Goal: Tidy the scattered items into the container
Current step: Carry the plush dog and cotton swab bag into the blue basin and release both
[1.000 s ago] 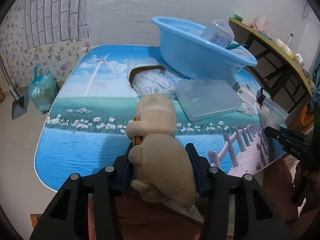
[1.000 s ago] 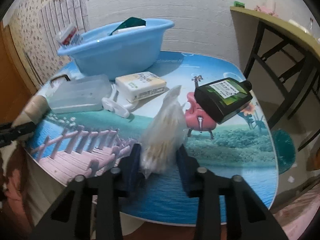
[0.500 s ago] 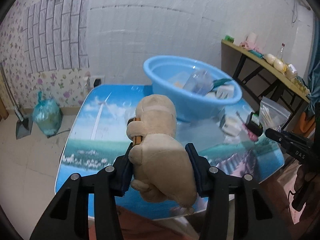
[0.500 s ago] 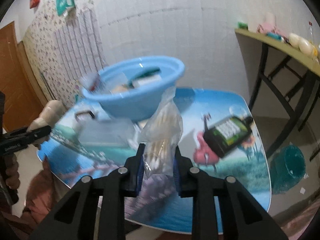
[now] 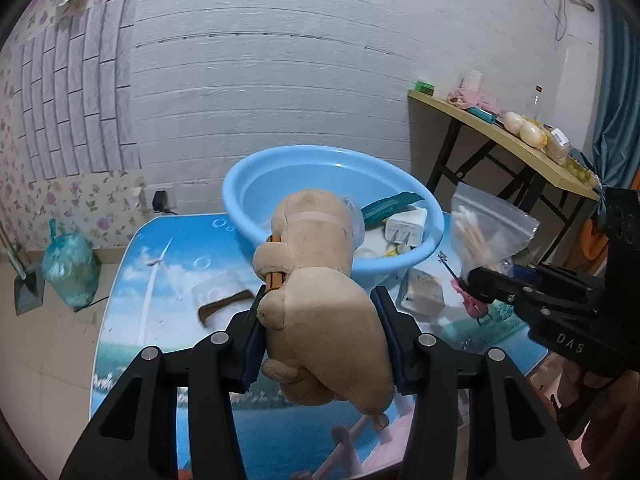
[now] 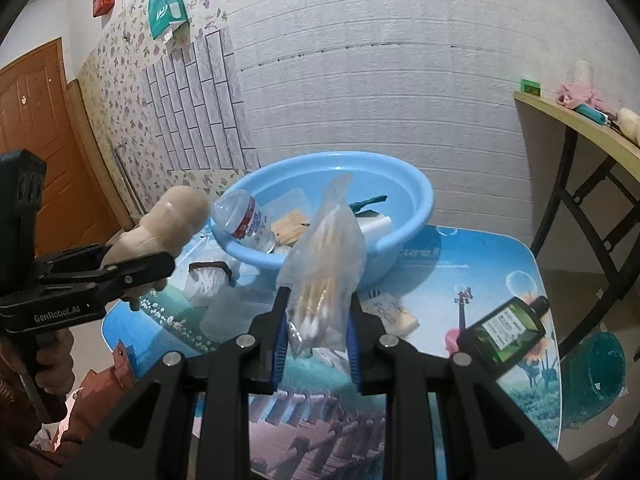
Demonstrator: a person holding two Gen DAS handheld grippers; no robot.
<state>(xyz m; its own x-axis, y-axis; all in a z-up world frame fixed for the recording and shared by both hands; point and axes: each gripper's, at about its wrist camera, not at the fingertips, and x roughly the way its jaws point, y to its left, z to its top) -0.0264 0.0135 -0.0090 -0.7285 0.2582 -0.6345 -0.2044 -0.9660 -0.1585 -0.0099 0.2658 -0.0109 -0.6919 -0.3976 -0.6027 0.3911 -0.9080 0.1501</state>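
Note:
My left gripper (image 5: 320, 328) is shut on a beige plush toy (image 5: 320, 280), held in the air above the table in front of the blue basin (image 5: 256, 192). My right gripper (image 6: 316, 328) is shut on a clear bag of cotton swabs (image 6: 328, 264), also lifted, in front of the blue basin (image 6: 416, 204). The basin holds a plastic bottle (image 6: 248, 220), a white charger (image 5: 404, 228) and several other items. The plush toy also shows in the right wrist view (image 6: 168, 228), and the swab bag in the left wrist view (image 5: 488, 232).
On the picture-printed table (image 6: 480, 272) lie a dark green bottle (image 6: 504, 328), a white box (image 6: 388, 312), a clear plastic box (image 6: 228, 312) and a bagged item with a brown strap (image 5: 224, 300). A wooden side table (image 5: 520, 148) stands at the right. A bin bag (image 5: 68, 272) sits on the floor.
Both grippers have risen from the table with their loads and moved toward the basin. The swab bag was lifted off the tabletop.

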